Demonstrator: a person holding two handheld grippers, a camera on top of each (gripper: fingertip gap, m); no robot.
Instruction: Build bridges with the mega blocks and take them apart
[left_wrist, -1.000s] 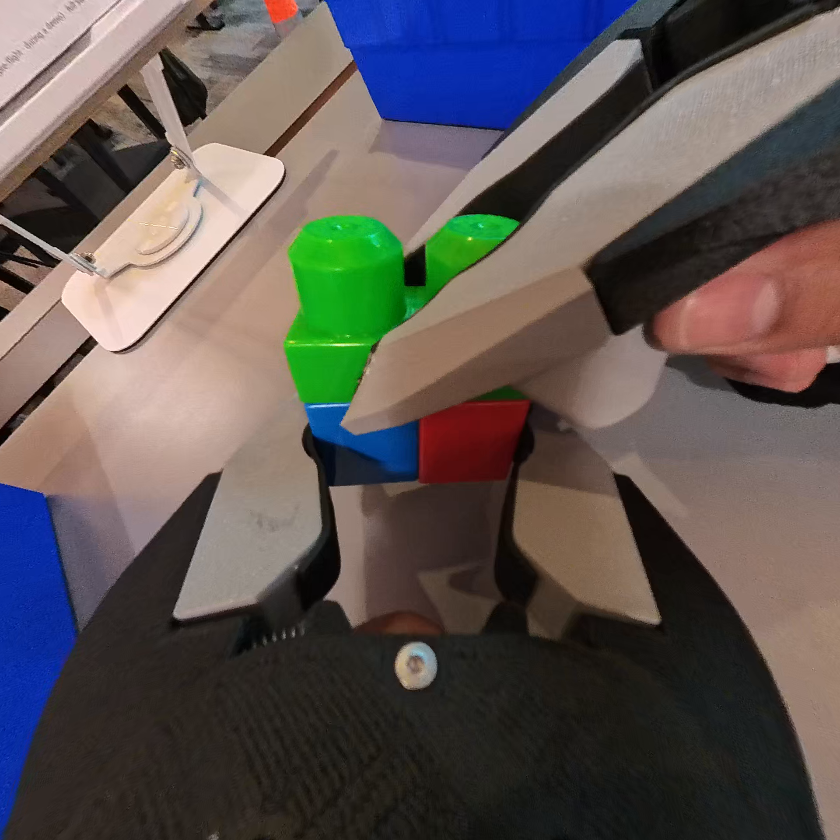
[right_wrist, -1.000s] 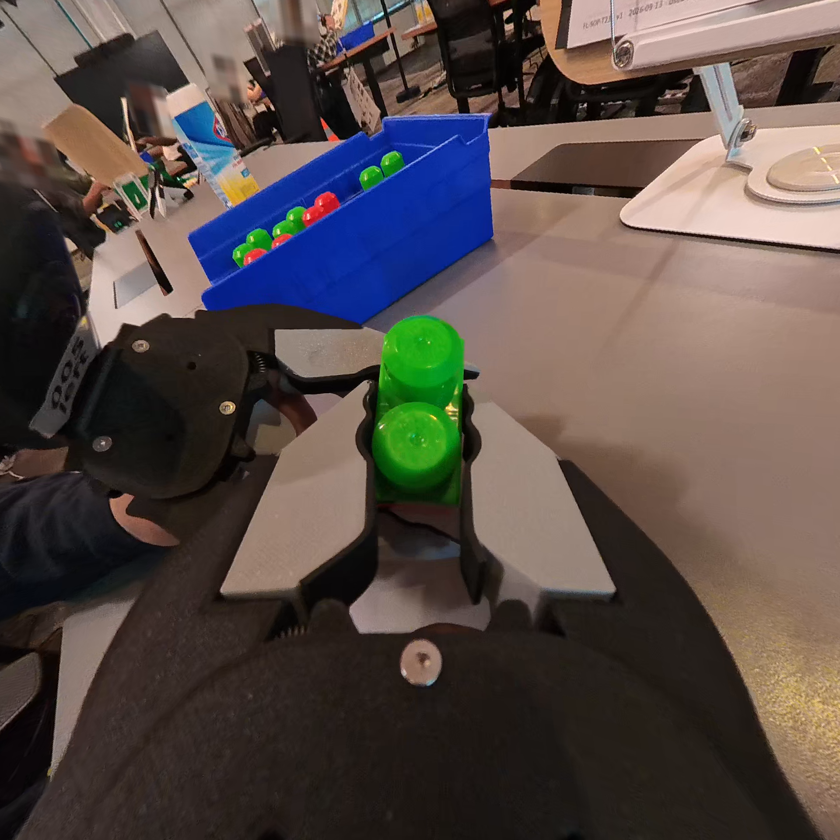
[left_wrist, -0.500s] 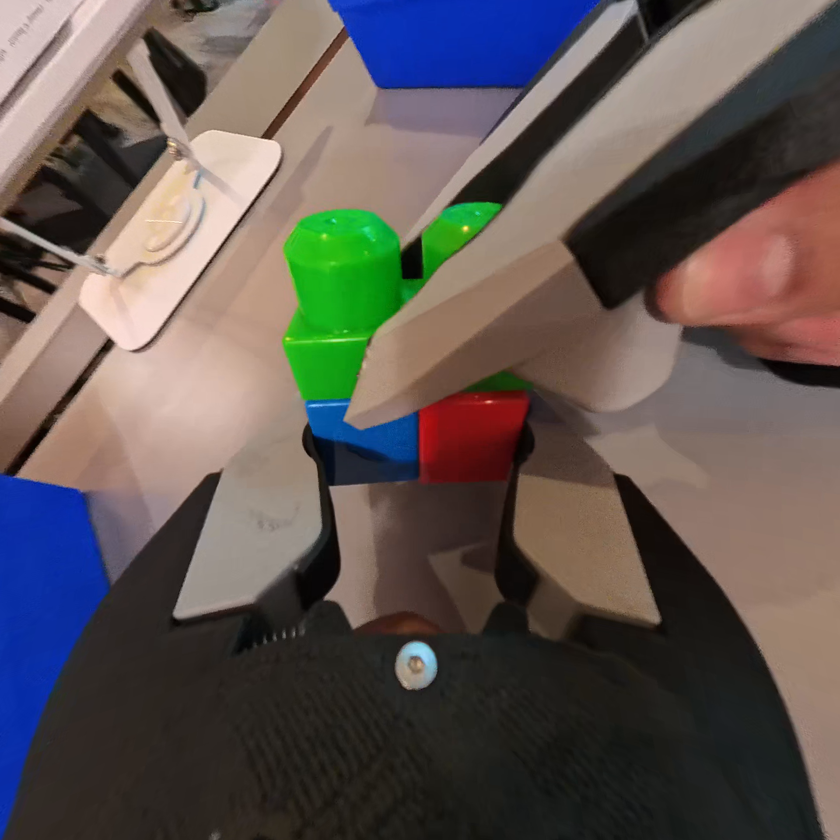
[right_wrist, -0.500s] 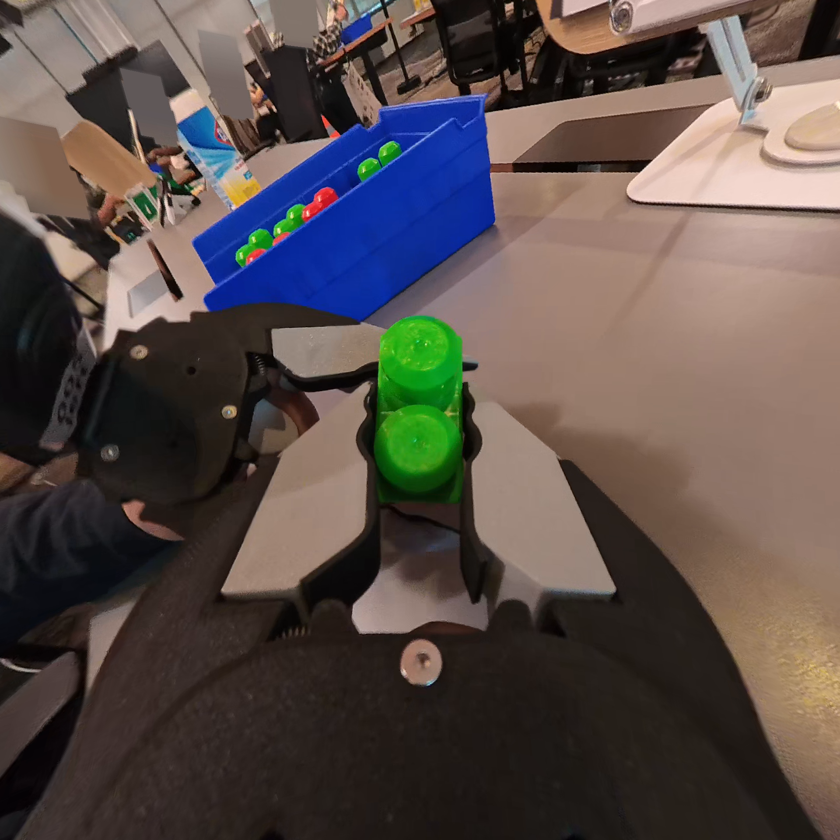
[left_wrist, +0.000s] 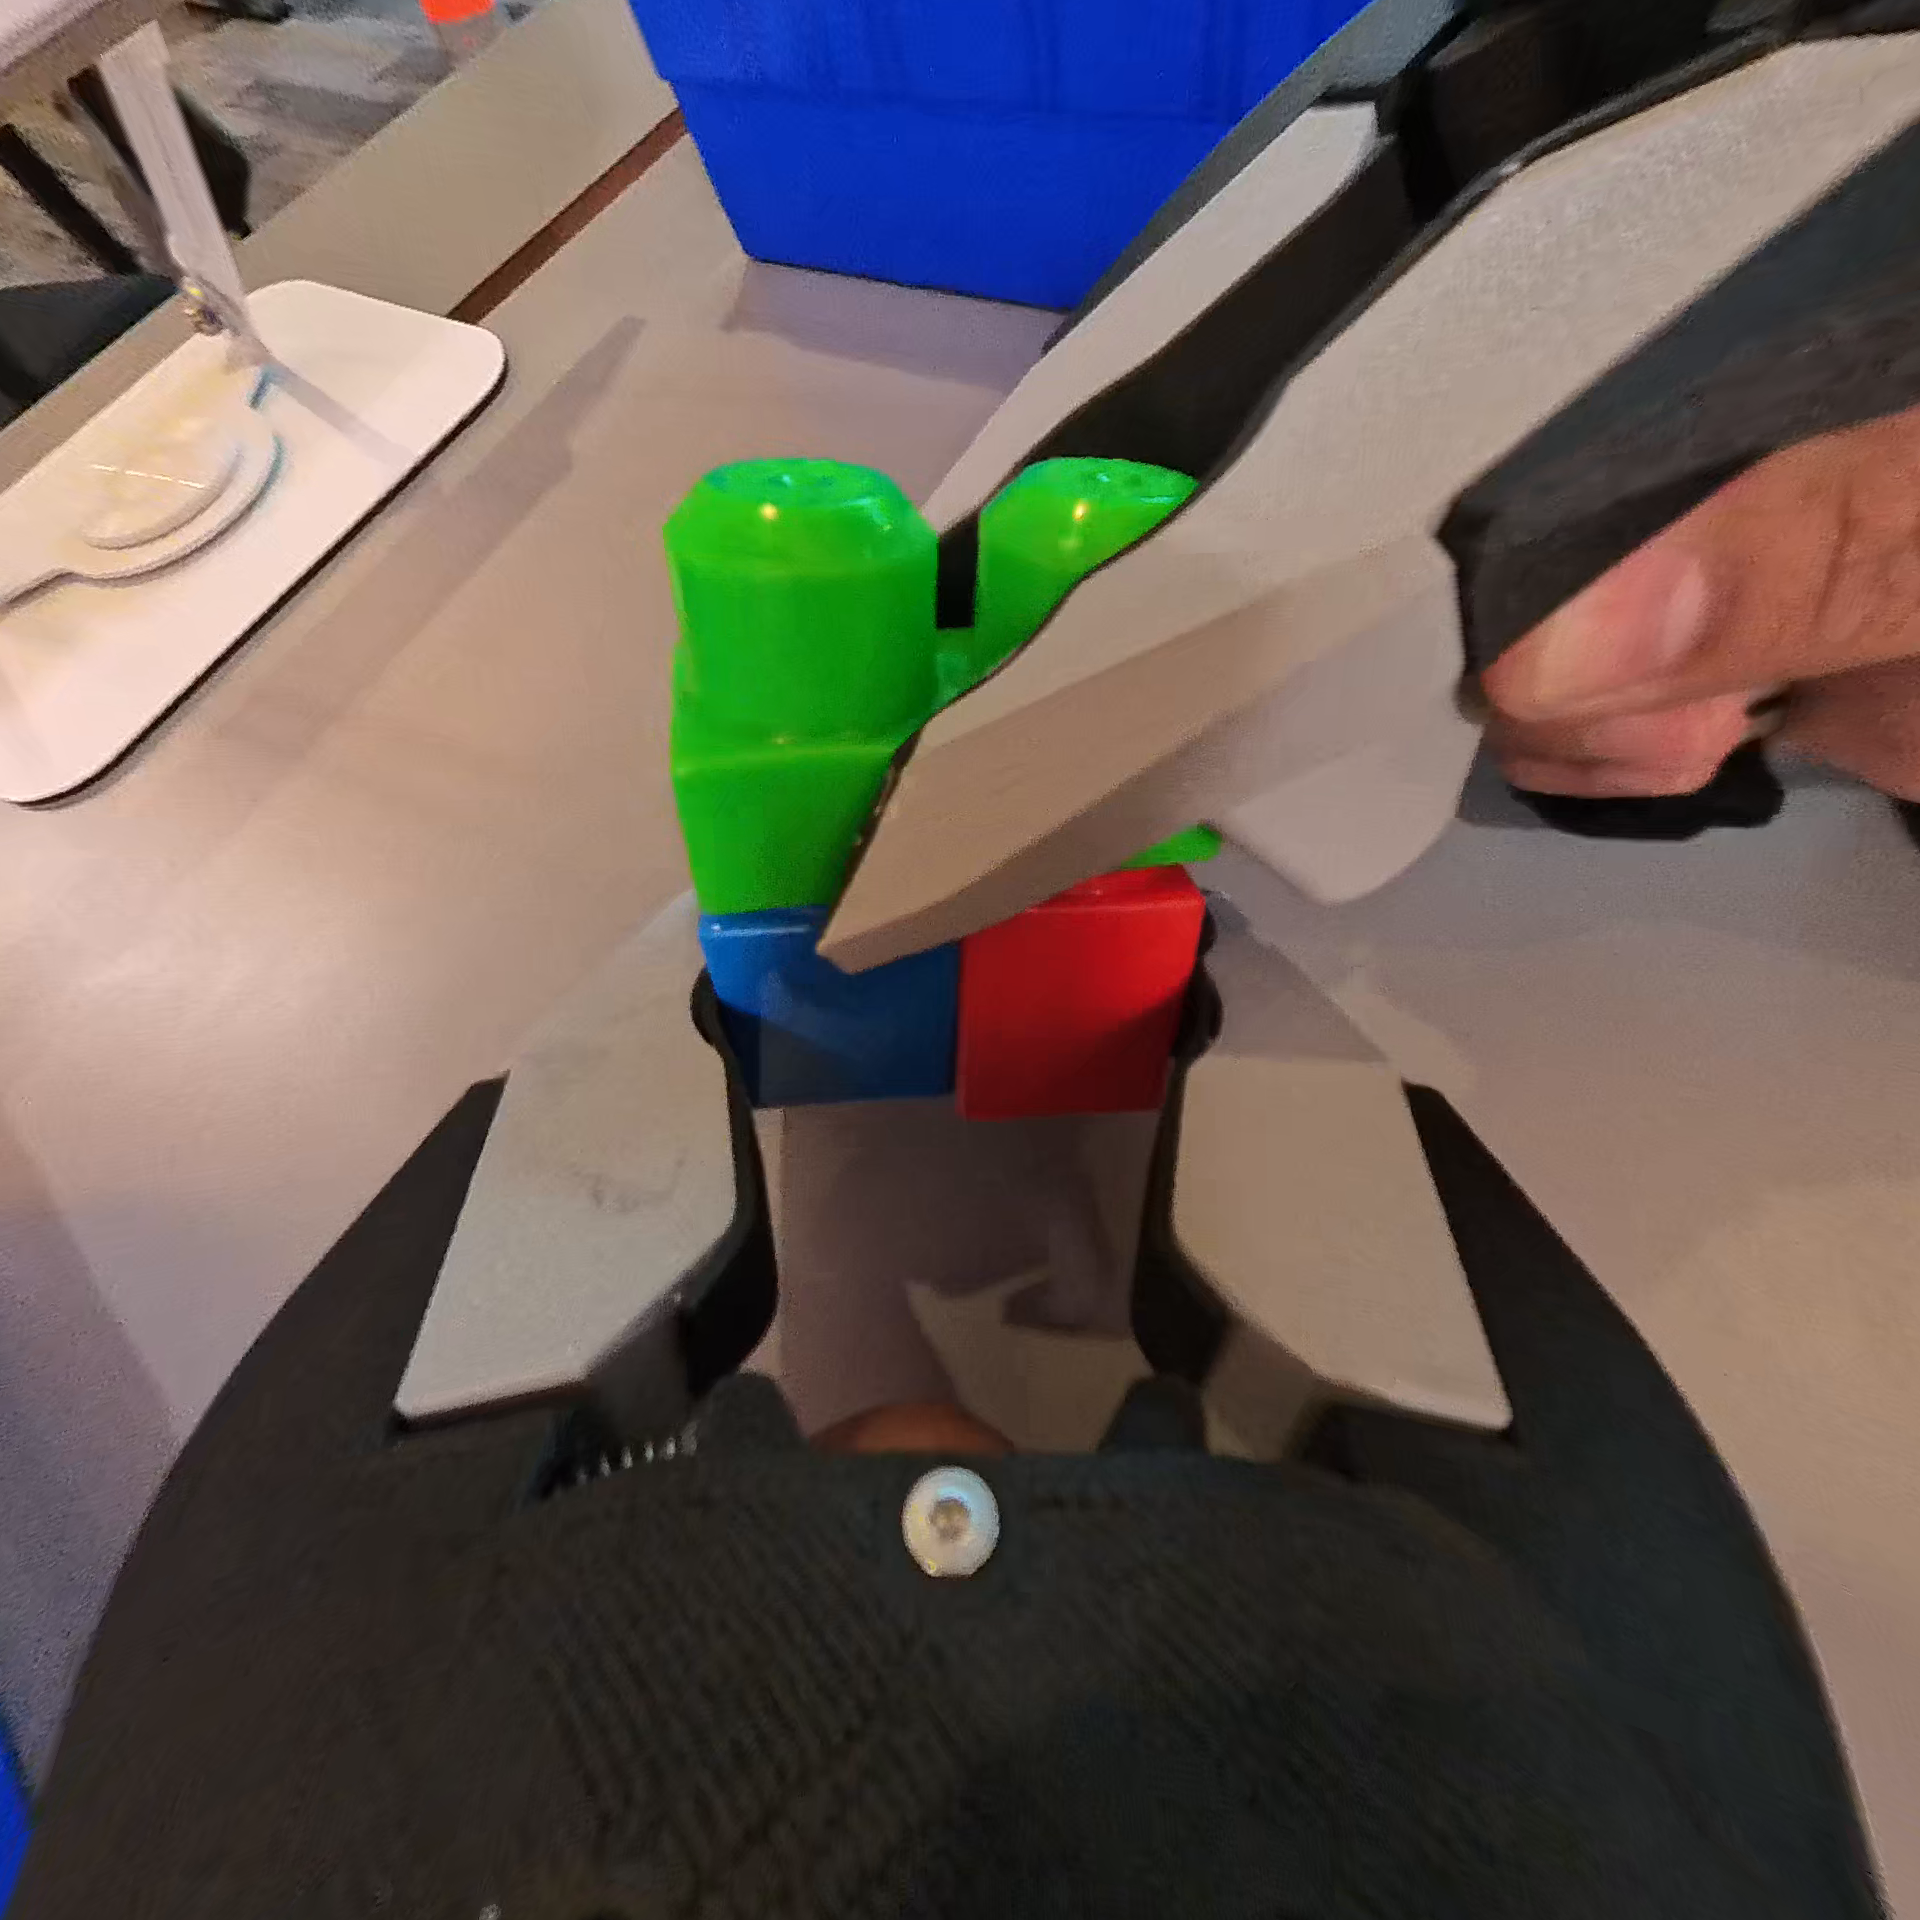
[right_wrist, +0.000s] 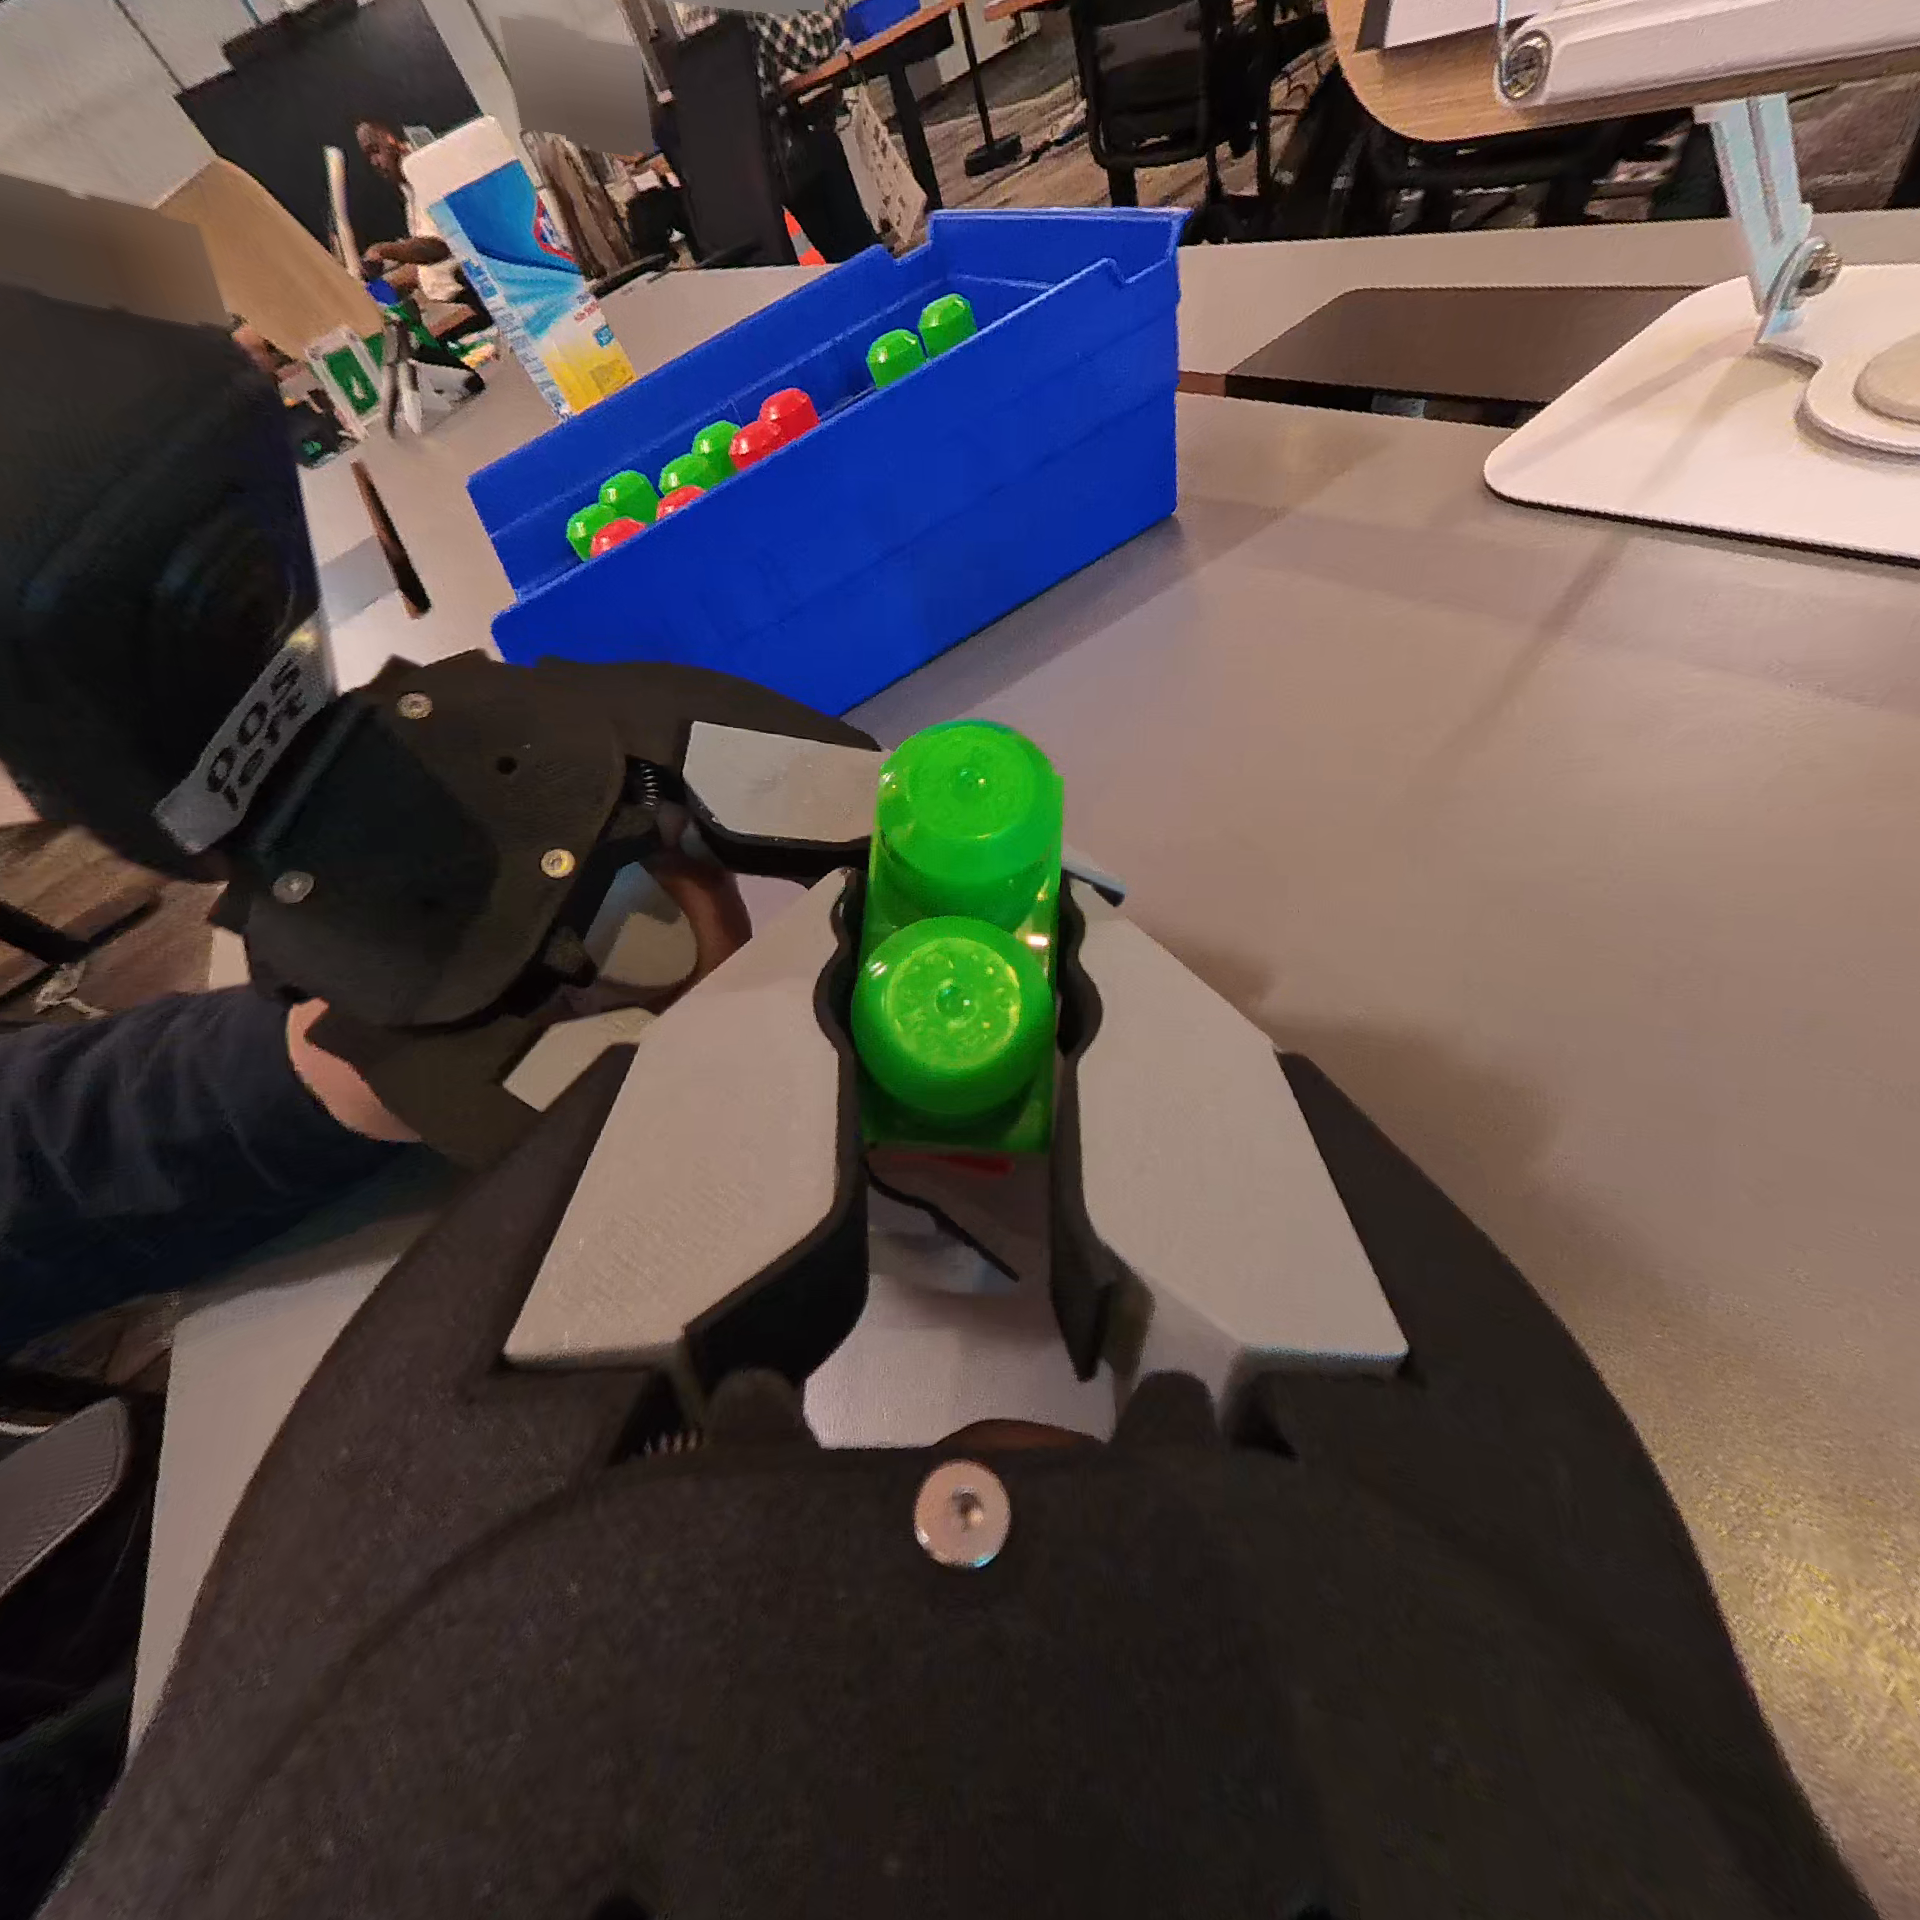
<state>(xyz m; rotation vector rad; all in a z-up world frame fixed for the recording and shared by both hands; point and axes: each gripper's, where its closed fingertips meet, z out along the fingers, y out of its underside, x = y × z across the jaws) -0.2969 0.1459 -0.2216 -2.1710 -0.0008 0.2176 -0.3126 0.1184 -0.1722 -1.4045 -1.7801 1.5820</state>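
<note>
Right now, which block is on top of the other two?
The green block, with two round studs, sits on top. The blue block and red block stand side by side beneath it, squeezed by the left gripper.

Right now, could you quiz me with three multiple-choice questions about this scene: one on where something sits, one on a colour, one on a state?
1. Where does the bright green two-stud plastic block sit?
A. Inside the blue plastic bin
B. On top of the blue block and red block
C. Alone on the grey table

2. What colours are the loose blocks in the bin?
A. Green and red
B. Yellow and blue
C. All green

3. How is the right gripper?
A. Wide open
B. Shut on the green block
C. Out of view

Answers: 1 B, it spans both lower blocks, which the left gripper clamps; 2 A, only those colours show; 3 B, its fingers press the block's sides.
</note>
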